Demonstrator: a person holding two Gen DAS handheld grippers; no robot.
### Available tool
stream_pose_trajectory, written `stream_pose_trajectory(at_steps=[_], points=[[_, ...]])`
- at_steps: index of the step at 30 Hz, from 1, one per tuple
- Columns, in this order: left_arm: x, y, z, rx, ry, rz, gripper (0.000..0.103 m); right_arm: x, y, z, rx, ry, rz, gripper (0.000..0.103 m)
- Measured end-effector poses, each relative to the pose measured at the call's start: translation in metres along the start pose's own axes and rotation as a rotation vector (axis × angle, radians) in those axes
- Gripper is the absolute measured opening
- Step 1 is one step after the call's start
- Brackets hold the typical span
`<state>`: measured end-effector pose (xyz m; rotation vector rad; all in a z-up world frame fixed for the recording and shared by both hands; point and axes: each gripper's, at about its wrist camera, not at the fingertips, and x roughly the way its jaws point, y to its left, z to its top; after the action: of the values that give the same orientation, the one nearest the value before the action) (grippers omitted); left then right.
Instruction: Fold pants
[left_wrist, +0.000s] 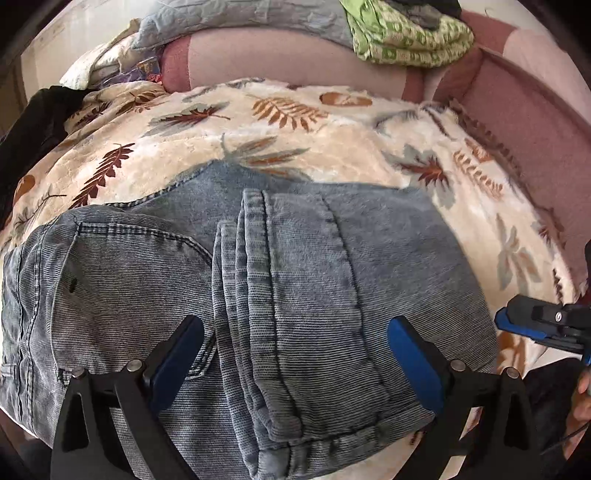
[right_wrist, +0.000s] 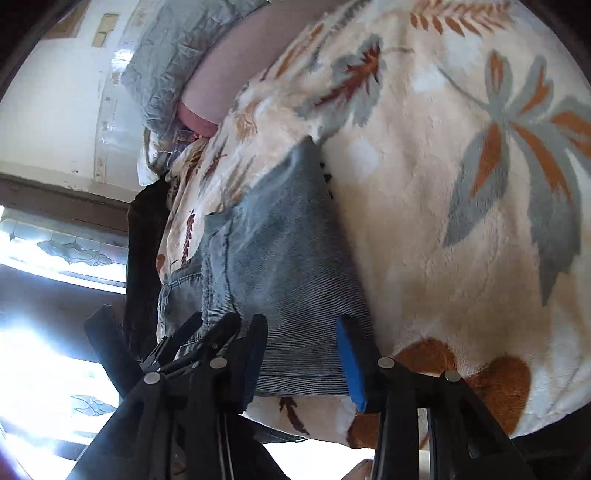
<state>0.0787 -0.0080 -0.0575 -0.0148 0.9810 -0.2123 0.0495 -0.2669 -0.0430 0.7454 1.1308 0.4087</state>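
Observation:
The blue denim pants (left_wrist: 280, 288) lie folded into a compact bundle on a cream leaf-print blanket (left_wrist: 258, 125); a leg hem runs across the top of the fold. My left gripper (left_wrist: 295, 354) is open, its blue-padded fingers spread over the bundle's near edge, holding nothing. My right gripper (right_wrist: 301, 354) is open, its fingers either side of the bundle's corner (right_wrist: 295, 280). The right gripper also shows in the left wrist view (left_wrist: 532, 325) at the right edge, beside the pants.
The blanket (right_wrist: 461, 184) covers a pink sofa (left_wrist: 517, 110). A green patterned cloth (left_wrist: 410, 40) and a grey quilt (left_wrist: 229, 22) lie on the sofa back. A dark garment (left_wrist: 33, 129) hangs at the left end. Bright windows (right_wrist: 55, 251) are at left.

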Motion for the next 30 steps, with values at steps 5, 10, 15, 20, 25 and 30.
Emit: stream_pose_trajectory(at_steps=[5, 10, 15, 20, 25, 30], points=[[0.011, 0.008, -0.006, -0.044, 0.095, 0.032, 0.099, 0.023, -0.013, -0.007, 0.022, 0.054, -0.052, 0.059], [-0.019, 0.016, -0.005, -0.052, 0.010, 0.075, 0.098, 0.008, 0.005, -0.008, -0.033, -0.011, -0.083, 0.059], [-0.045, 0.034, -0.003, -0.090, -0.051, 0.110, 0.099, 0.004, 0.029, -0.005, -0.099, -0.043, -0.134, 0.059], [-0.053, 0.063, -0.011, -0.161, -0.064, 0.125, 0.099, 0.008, 0.062, 0.005, -0.163, -0.069, -0.143, 0.064], [-0.059, 0.098, -0.022, -0.238, -0.069, 0.140, 0.099, 0.042, 0.102, 0.021, -0.253, -0.056, -0.187, 0.064], [-0.070, 0.137, -0.035, -0.334, -0.090, 0.132, 0.099, 0.106, 0.100, 0.050, -0.265, -0.011, -0.324, 0.069]])
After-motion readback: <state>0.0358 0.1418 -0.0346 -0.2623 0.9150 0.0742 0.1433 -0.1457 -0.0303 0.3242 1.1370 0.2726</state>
